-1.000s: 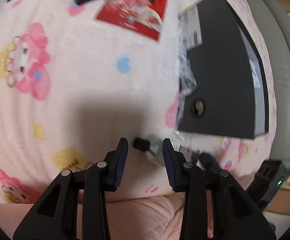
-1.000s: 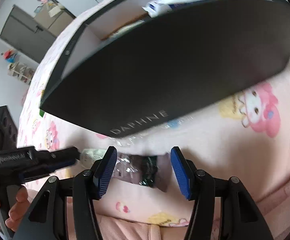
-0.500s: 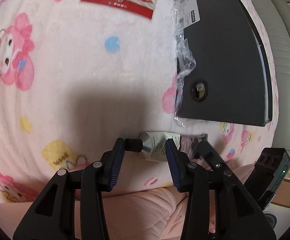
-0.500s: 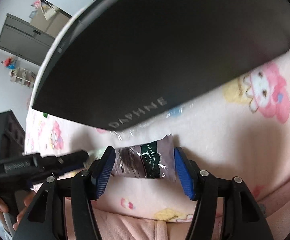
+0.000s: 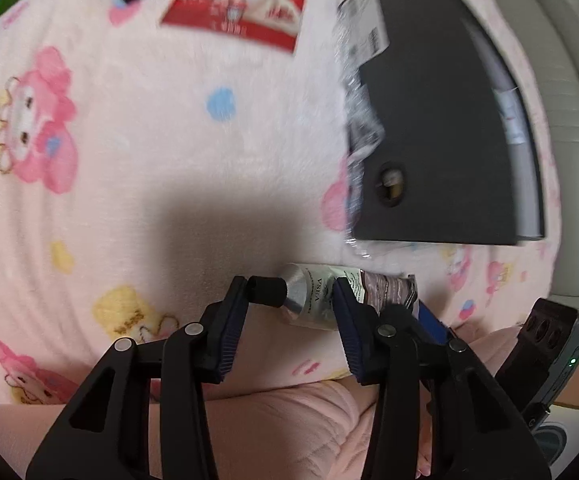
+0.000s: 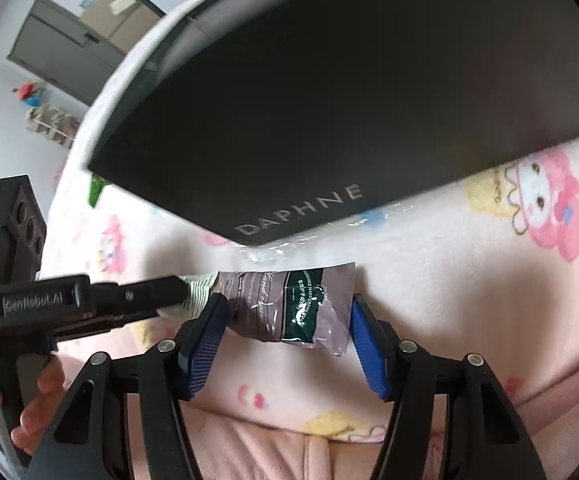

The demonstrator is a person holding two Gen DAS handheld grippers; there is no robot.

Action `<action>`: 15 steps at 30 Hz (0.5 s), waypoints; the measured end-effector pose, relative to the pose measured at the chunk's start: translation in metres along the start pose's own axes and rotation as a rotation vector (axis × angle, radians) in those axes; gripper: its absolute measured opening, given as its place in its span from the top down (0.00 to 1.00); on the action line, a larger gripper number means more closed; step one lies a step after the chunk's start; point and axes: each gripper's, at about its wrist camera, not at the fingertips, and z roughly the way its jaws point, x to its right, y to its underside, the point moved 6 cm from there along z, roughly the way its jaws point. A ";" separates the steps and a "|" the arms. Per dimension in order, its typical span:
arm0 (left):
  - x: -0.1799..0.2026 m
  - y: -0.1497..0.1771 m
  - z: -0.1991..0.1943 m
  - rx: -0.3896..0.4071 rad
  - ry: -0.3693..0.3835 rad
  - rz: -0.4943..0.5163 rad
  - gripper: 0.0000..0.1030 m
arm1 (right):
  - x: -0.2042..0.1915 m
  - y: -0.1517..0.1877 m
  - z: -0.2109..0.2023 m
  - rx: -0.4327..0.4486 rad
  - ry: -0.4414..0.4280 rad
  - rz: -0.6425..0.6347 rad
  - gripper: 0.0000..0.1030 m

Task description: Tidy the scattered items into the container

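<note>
Left gripper (image 5: 291, 292): jaws apart, just been widening; tube's black cap and neck between them, cap touching the left pad, right pad over the tube body (grip not clear).
Right gripper (image 6: 285, 320): jaws apart, just eased closer; sachet between them, pads close to its ends.
Tube (image 5: 309, 300): silver-white, lying flat on the blanket.
Sachet (image 6: 289, 304): mauve with green label, touching the tube's far end.
Blanket (image 5: 149, 140): pink, cartoon print.
Box (image 6: 329, 100): dark, lettered, open-topped, just beyond both items.
Red packet (image 5: 241, 4): farther off, left of box.
</note>
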 end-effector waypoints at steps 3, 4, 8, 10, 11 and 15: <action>0.009 0.013 -0.018 0.045 0.034 0.038 0.58 | -0.009 0.005 -0.014 0.055 0.001 -0.051 0.46; 0.004 -0.031 -0.002 0.051 0.045 0.043 0.58 | -0.010 0.006 -0.017 0.066 0.003 -0.061 0.46; 0.014 -0.083 0.020 0.071 0.101 0.048 0.61 | 0.000 -0.032 -0.058 0.093 0.004 -0.076 0.48; 0.039 -0.095 0.035 0.108 0.108 0.056 0.61 | 0.005 -0.057 -0.089 0.110 -0.023 -0.071 0.52; 0.049 -0.091 0.038 0.137 0.102 0.063 0.61 | 0.006 -0.063 -0.099 0.120 -0.038 -0.070 0.52; 0.078 -0.072 0.020 0.219 0.101 0.096 0.62 | -0.001 -0.066 -0.125 0.170 -0.066 -0.076 0.52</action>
